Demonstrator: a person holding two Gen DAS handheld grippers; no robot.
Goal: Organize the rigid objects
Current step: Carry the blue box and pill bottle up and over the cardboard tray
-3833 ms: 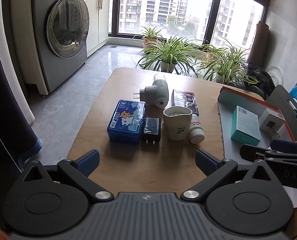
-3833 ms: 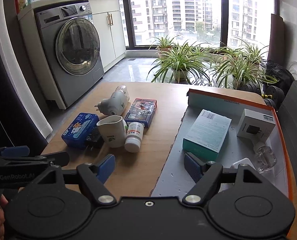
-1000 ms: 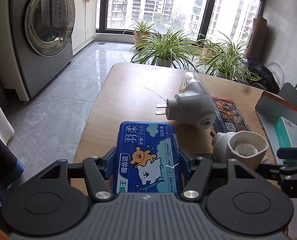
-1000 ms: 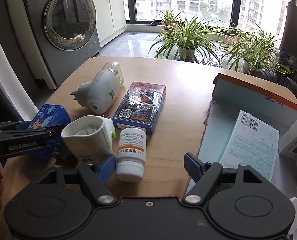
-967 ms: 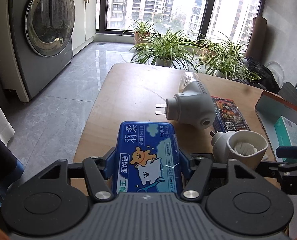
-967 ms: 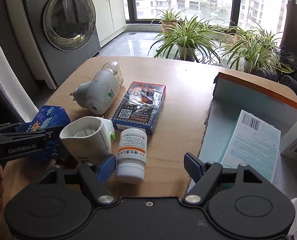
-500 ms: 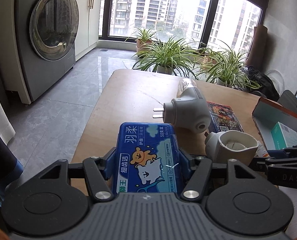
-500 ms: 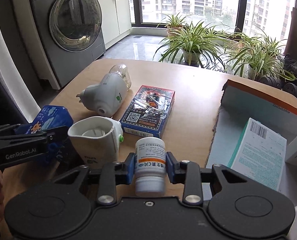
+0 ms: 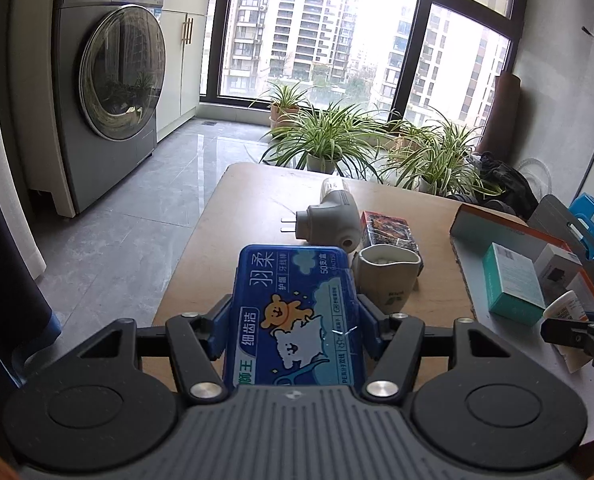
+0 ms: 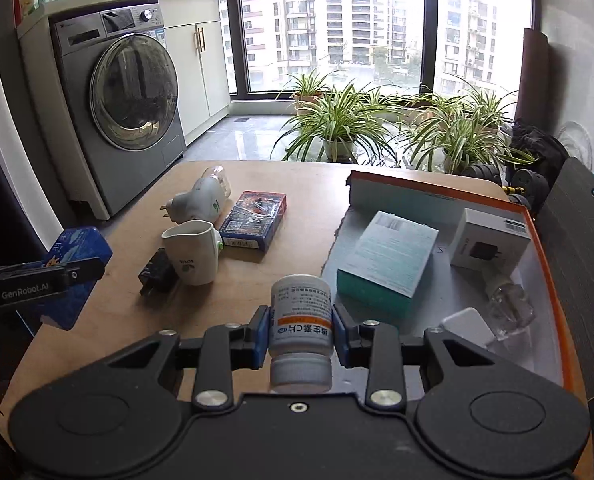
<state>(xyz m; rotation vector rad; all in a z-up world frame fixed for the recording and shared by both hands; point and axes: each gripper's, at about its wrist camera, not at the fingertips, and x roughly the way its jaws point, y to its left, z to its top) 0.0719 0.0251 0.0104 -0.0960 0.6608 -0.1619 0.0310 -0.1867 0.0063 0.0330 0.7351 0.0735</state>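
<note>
Left tongs [image 9: 293,328] are clamped on the blue floss box [image 9: 293,312], pads pressing both long sides, and it sits bottom centre of the left view, held off the tabletop [image 9: 253,200]. Right tongs [image 10: 300,334] are clenched on the white pill bottle [image 10: 301,324], cap toward the camera, low centre of the right view. You can also spot that bottle's end at the right edge of the left view [image 9: 565,306], poking out of my other tongs.

Stuff on the tabletop, going by the right view: white cup [image 10: 191,254] left of centre, with a black charger [image 10: 155,274] touching its left side. Just behind the cup is a plug-in repeller [image 10: 199,196] lying on its side, and beside that a card box [image 10: 255,220] lying flat.

Right half of the frame is the tray [image 10: 437,192] with the orange rim. Inside it: teal box [image 10: 389,256] on the left, white adapter box [image 10: 491,238] on the right, a clear bottle [image 10: 509,300] in front of that, and a small white block [image 10: 467,326] just left of the clear bottle.
</note>
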